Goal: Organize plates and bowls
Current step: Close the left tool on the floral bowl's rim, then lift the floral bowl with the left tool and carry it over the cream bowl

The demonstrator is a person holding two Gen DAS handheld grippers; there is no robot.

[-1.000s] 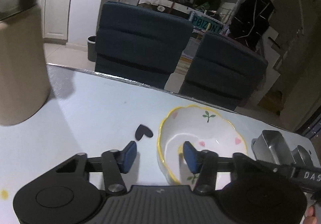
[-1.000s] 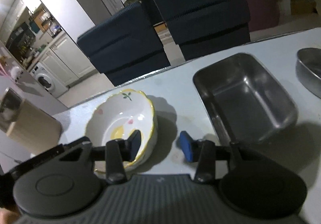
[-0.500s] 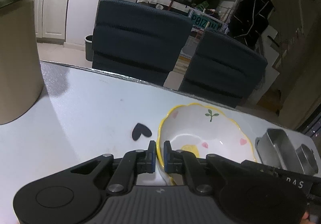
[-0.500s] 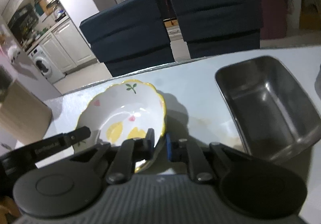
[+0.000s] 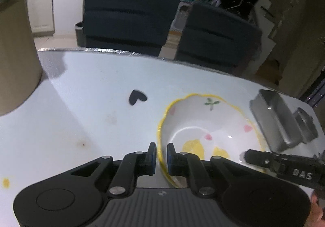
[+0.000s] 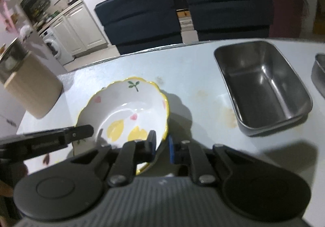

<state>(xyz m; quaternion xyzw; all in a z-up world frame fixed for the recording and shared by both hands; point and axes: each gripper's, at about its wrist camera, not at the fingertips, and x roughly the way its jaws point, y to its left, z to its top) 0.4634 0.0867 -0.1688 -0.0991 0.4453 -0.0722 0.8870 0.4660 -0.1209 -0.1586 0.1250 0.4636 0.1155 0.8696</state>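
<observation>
My left claw (image 5: 161, 156) pinches the bowl's (image 5: 205, 125) near-left rim, though its jaws are easing open a touch; my right claw (image 6: 161, 143) clamps the opposite rim. The bowl sits on the table (image 5: 97, 92), beside a steel pan (image 6: 262, 86). It's glazed ceramic: stiff, slick, breakable, so the rim is the right hold. Both claws pitch steeply downward.

both tongs (image 5: 161, 155) closed onto bowl (image 5: 205, 125) rim
</observation>
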